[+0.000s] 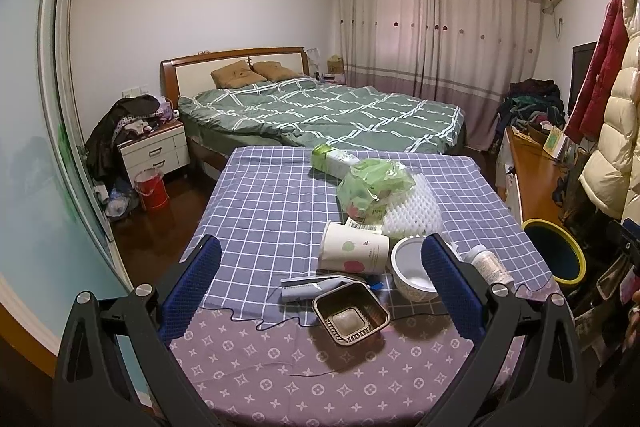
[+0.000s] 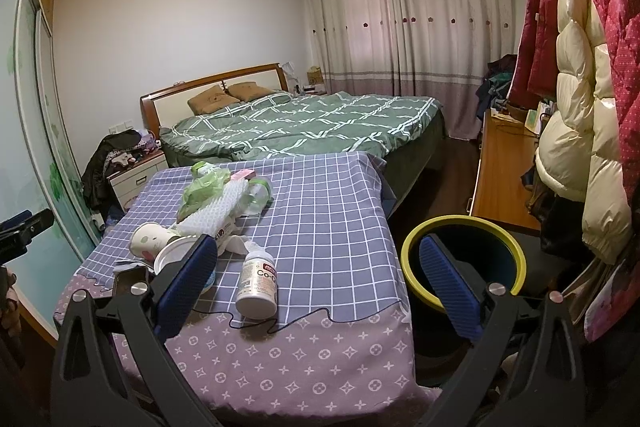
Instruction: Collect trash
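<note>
The left gripper (image 1: 320, 291) has its jaws spread wide and empty, hovering low over the near edge of the surface (image 1: 256, 211). Between the jaws lies a brown plastic tray (image 1: 350, 313), with a flat grey wrapper (image 1: 308, 287) just beyond it. A tipped paper cup (image 1: 354, 251) lies farther ahead. A white bowl (image 1: 410, 271) sits against the inner side of the right jaw, which hides part of it.

The right gripper (image 2: 320, 283) is likewise open wide and holds nothing. A white pill bottle (image 2: 258, 285) lies on its side between the jaws, nearer the left one. The right jaw hangs over a yellow-rimmed bin (image 2: 464, 261) standing beside the surface. Past the left jaw lies the same cluster of trash: the cup, the bowl, white foam netting (image 2: 218, 209), and a crumpled green bag (image 2: 202, 191). A thin black cord (image 2: 280, 327) trails across the cloth in front of the bottle.

Both handles are cut off by the frame, so the hands themselves are out of view.
</note>
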Action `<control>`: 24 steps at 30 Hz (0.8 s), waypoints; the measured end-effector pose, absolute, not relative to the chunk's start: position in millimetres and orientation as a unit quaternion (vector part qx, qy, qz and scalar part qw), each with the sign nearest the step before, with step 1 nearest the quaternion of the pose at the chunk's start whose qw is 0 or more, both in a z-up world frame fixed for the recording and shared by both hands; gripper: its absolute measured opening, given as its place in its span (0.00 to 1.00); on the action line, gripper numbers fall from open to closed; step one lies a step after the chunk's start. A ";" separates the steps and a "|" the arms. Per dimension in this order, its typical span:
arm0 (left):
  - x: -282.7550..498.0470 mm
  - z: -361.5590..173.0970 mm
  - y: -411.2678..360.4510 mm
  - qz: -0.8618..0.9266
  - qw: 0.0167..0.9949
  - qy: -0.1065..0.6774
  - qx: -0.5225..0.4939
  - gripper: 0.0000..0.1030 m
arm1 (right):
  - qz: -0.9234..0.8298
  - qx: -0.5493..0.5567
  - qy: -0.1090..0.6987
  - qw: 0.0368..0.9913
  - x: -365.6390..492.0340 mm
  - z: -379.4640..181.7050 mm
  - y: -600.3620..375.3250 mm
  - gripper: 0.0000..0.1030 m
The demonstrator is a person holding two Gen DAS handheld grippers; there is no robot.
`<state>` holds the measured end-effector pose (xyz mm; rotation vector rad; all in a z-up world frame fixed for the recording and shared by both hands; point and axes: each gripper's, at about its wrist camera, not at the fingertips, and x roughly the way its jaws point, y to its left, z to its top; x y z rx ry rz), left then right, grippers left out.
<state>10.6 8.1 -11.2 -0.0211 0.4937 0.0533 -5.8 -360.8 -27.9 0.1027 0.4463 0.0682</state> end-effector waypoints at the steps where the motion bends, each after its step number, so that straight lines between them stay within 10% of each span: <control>1: 10.7 -11.3 7.9 0.026 0.969 0.245 -0.010 0.96 | 0.034 0.051 0.221 0.973 -5.8 -27.7 -360.6 0.94; 24: 13.5 -11.8 8.0 0.028 0.968 0.248 -0.010 0.96 | 0.029 0.052 0.227 0.972 -1.6 -29.6 -363.2 0.94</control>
